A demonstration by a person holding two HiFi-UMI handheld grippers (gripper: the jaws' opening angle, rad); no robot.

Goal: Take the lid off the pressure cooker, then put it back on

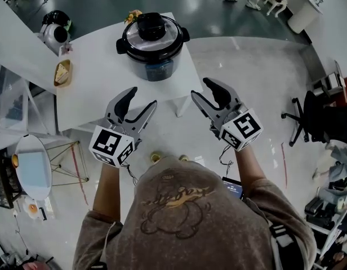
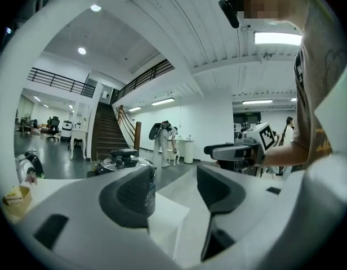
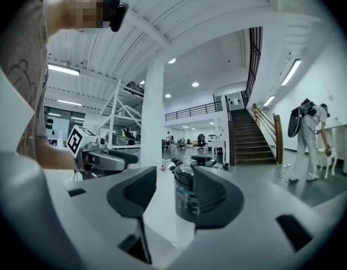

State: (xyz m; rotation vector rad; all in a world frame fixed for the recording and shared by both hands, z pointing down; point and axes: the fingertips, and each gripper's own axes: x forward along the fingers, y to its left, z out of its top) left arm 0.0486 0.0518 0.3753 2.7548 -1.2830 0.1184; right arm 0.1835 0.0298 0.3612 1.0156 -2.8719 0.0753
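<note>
Nearest the head camera, the person's shoulders in a printed brown shirt fill the bottom of the head view, with both forearms reaching forward. The left gripper [image 1: 142, 97] is held out short of the table, its jaws apart with nothing between them; in its own view the pads frame only bare floor and the table's corner. The right gripper [image 1: 200, 88] sits level with it, just off the table's near corner, its jaws likewise spread and empty. Neither gripper touches anything.

Ahead stands the white table [image 1: 94, 77]. The pressure cooker [image 1: 154, 46] stands near the table's right edge, clear of both grippers, with its lid [image 1: 152, 32] seated on top and a black knob at the centre. In the right gripper view the cooker shows beyond the gap and partly behind the right-hand jaw, not between the pads.

Further left on the table lies a small wooden dish [image 1: 62, 73], and past it a black and white appliance [image 1: 55, 32]. Far off in the left gripper view, a staircase [image 2: 109, 131] rises and a person with a backpack [image 2: 161, 142] bends forward.
</note>
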